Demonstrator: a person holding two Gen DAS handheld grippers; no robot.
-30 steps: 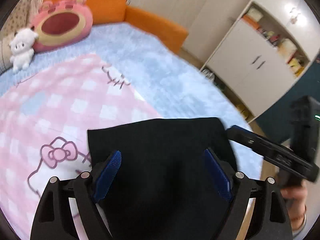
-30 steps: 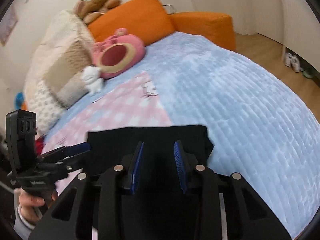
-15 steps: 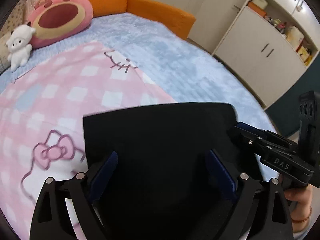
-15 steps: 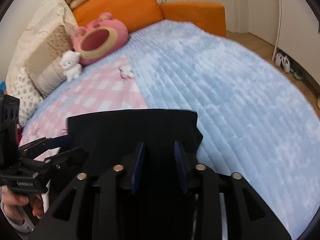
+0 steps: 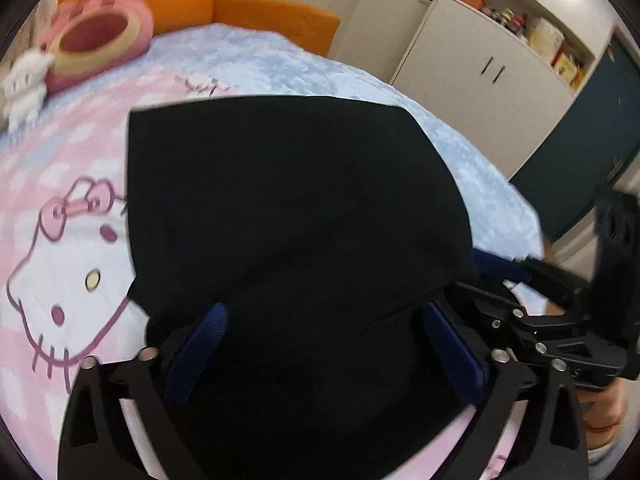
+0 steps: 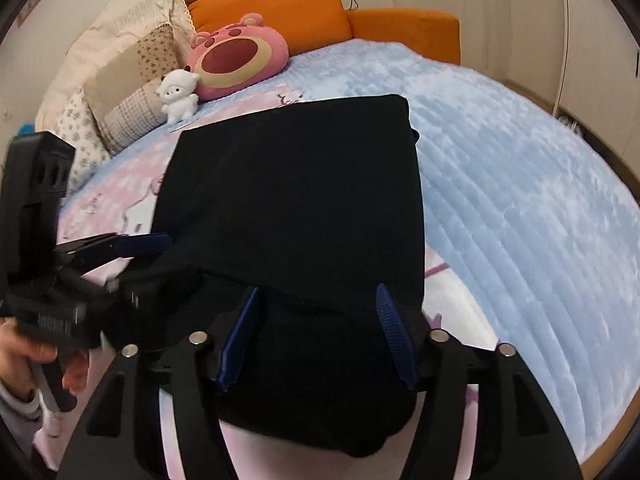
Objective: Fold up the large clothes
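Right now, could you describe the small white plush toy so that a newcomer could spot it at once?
Start at the orange headboard cushion at the far end of the bed. Below it lies a big pink bear-face pillow; the small white plush toy sits upright against its left edge, beside the patterned pillows. It is the only all-white figure there, much smaller than its neighbours.

Folded garment (image 6: 296, 200) lies on the blanket (image 5: 60, 240) over the bed (image 6: 520, 200); plush toys (image 6: 236, 56) behind it

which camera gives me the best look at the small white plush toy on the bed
The right wrist view. There the white plush toy is sharp and whole, sitting beside the pink bear cushion. The left wrist view catches it only at the far left edge, blurred and partly cut off.
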